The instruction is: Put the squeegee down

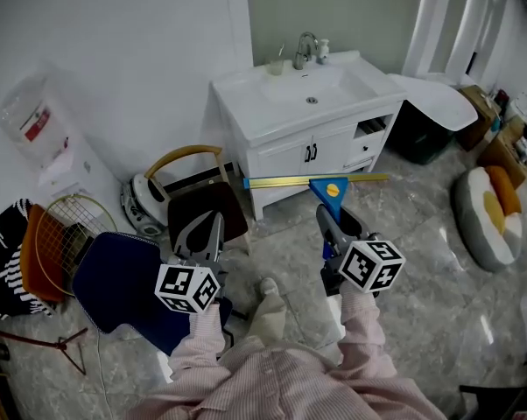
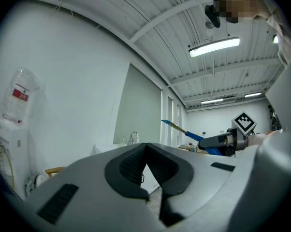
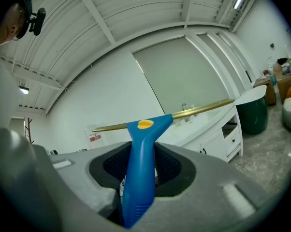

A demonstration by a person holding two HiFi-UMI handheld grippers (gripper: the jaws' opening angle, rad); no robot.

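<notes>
My right gripper is shut on the blue handle of a squeegee. Its long brass-coloured blade lies level in front of the white sink cabinet. In the right gripper view the blue handle stands up between the jaws, with the blade across the top. My left gripper is shut with nothing in it and points up toward the wall. From the left gripper view the squeegee and the right gripper show at the right.
A wooden chair and a navy cushion stand left of the cabinet. A wire basket and a water dispenser are at the far left. A round pouffe lies on the marble floor to the right.
</notes>
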